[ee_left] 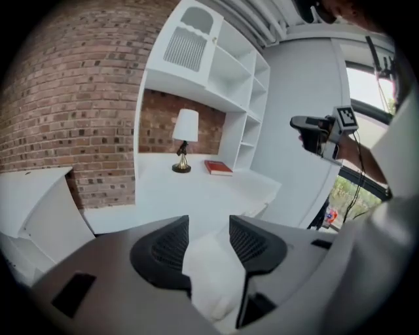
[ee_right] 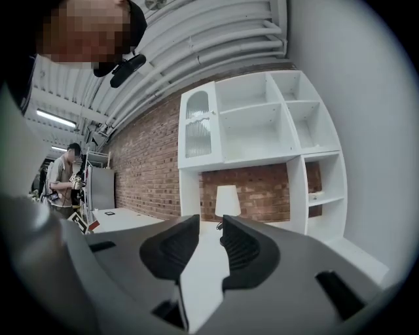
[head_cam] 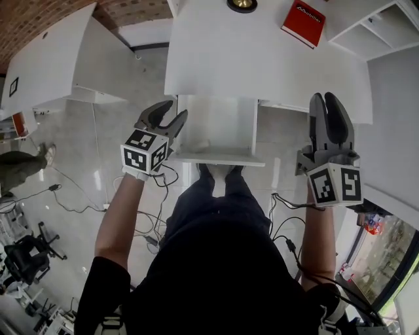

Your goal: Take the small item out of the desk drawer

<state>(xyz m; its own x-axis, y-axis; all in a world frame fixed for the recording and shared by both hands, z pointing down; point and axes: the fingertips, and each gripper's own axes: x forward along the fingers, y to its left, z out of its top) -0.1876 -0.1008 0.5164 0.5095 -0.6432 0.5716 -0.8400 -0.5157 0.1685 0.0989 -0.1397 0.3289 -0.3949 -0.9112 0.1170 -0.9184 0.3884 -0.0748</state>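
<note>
Evidently, the left gripper (head_cam: 177,109) is held with its jaws well apart and nothing between them, its tips just beside the left wall of the open drawer (head_cam: 222,118). In the left gripper view only white surface is seen through the gap. The right gripper (head_cam: 325,98) is likewise empty, its jaws parted by a narrower gap. It is held well to the right of the drawer, in front of the front edge of the desk (head_cam: 262,59), toward the right corner.

The small item (head_cam: 200,145), a pale lump whose kind cannot be made out, is seen lying on the drawer floor near the front left corner, untouched. A red book (head_cam: 303,21) and a lamp base (head_cam: 242,4) are seen by the back edge of the desk.

Opening of the drawer can be judged as done. The whole of the pick is judged to remain. The left gripper, being the nearer, would have to be lowered into the drawer, closed on the item and lifted clear.
</note>
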